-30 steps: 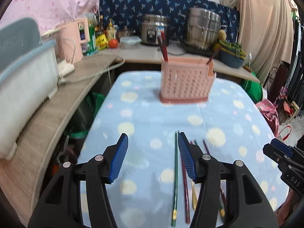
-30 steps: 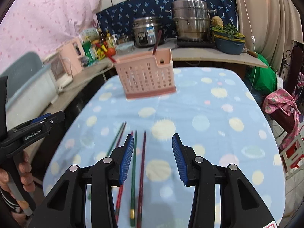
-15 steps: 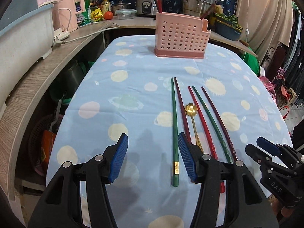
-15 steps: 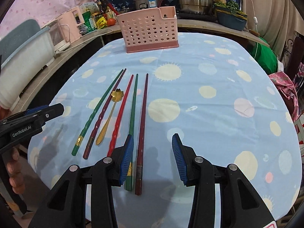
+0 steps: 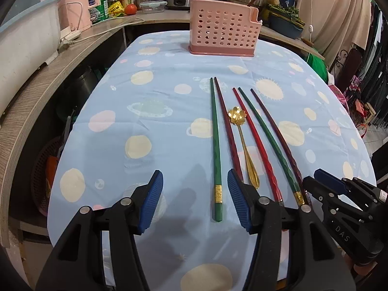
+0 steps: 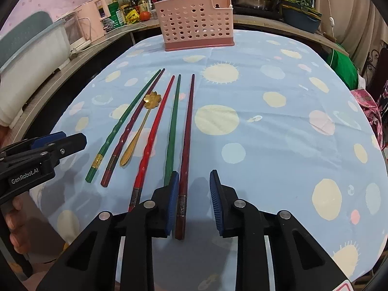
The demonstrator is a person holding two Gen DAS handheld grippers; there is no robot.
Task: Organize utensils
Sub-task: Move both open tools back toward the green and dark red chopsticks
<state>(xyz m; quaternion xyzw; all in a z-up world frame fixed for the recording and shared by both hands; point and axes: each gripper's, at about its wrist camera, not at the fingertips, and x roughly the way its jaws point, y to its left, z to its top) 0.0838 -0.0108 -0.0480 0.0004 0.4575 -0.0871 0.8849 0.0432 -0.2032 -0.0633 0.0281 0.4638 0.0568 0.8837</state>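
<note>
- Five chopsticks [image 6: 172, 123] and a gold spoon [image 6: 135, 133] lie at centre, not yet in the pink basket [image 6: 194, 21].
- Left gripper [image 5: 195, 201] is released.
- Right gripper [image 6: 194, 201], jaws just narrowing around the dark chopstick [image 6: 186, 145], grips nothing.

My right gripper [image 6: 194, 202] has just been narrowing its blue ribbed fingers [image 6: 173, 201] around the dark maroon wooden chopstick [image 6: 188, 131], not yet pinching it, on the blue spotted desk [image 6: 278, 126].

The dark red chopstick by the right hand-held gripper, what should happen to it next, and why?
Probably close the right hand-held gripper, whose jaws have just been closing, onto the dark red chopstick. Its near end already lies between the pads, untouched, and the pink basket waits beyond.
</note>
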